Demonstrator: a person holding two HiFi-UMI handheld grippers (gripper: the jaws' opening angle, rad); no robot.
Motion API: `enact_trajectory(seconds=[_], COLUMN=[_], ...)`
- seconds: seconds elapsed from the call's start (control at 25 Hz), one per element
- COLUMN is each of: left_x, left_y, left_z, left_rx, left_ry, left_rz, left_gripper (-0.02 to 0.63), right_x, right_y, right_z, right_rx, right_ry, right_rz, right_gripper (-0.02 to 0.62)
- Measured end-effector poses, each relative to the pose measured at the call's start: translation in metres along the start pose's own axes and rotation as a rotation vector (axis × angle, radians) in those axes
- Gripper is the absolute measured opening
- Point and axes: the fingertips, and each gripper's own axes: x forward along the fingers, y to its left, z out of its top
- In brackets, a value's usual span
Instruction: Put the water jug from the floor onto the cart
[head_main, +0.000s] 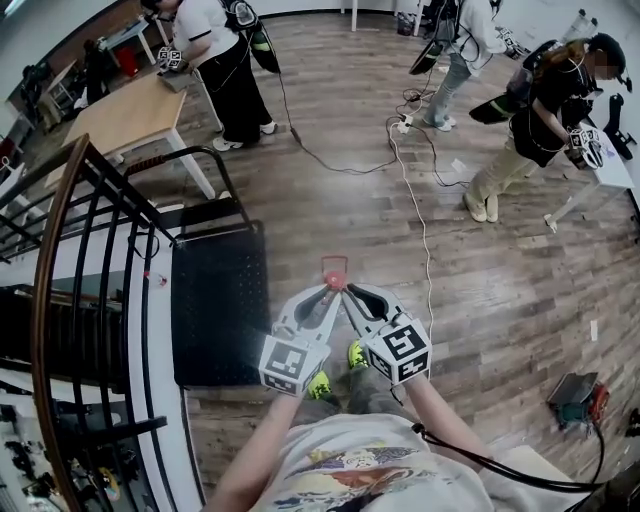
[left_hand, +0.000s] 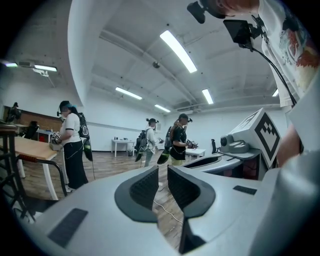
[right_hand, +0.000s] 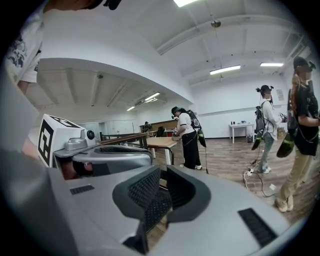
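I see one cart (head_main: 220, 300), a flat black platform with a black tube handle at its far end. Its deck shows as bare black mat.

Both claws are in front of me, side by side, with their tips almost meeting over the wooden floor (head_main: 480, 300), just to the right of the cart. The left claw (left_hand: 162, 172) has its jaws a narrow slit apart, and only floor shows through the gap. The right claw (right_hand: 162, 185) has its jaws together, with nothing between them.

Just beyond the two tips there is one small red piece, which I take for the top of the water jug (head_main: 335, 268). It is beside the cart's right edge, not on the deck. The claws cover the jug's body, and I cannot tell if they touch it.

Further away I count three persons: one (head_main: 215, 60) at a wooden counter (head_main: 125, 115), one (head_main: 465, 50) at the far wall, and one (head_main: 540, 130) near a white counter (head_main: 610, 165). A black railing (head_main: 90, 250) stands at my left.
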Motion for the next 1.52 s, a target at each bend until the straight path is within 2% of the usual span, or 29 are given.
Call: enact_trajectory(seconds=[0.36,0.88,1.2,1.52], left_x=[0.052,0.126,0.169,0.210], left_y=[0.014,0.046,0.087,0.128], left_z=[-0.001,-0.056,-0.093,-0.160], left_rx=[-0.003,-0.042,-0.042,-0.050], left_ry=[0.045,0.143,0.183,0.207], left_rz=[0.080,0.132,0.119,0.084], left_gripper=[0.043,0.041,0.042,0.043], right_x=[0.018,0.065,0.115,0.171], right_y=[-0.051,-0.116,-0.153,-0.187], right_z=[0.003,-0.042,-0.069,-0.130], right_rx=[-0.024,-0.001,0.027,0.059], right_ry=[0.024,0.127,0.154,0.187], right_rz=[0.084,0.143,0.118,0.070], right_gripper=[0.028,0.028,0.028,0.031])
